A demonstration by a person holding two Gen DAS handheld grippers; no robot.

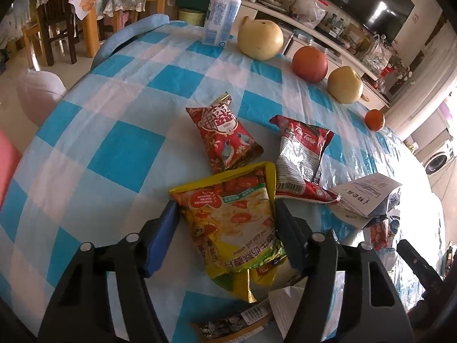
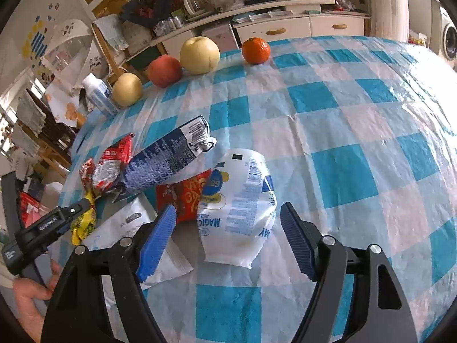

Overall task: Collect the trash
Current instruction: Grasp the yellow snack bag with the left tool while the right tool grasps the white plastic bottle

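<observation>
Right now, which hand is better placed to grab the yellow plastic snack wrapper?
Left. The left gripper already straddles the yellow plastic snack wrapper, its pads at both edges. The right gripper sits around a white plastic pouch instead.

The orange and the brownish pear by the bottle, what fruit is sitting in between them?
Between the orange and the brownish pear sit a red apple and a pale yellow pear, clearest in the right wrist view.

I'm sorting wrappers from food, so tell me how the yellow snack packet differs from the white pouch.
The yellow snack packet is printed with food pictures; the white pouch carries blue lettering and a barcode. The yellow packet lies flat between the left gripper pads, which touch its edges; the pouch bulges between the right gripper fingers, untouched. Both lie on the checked tablecloth.
</observation>
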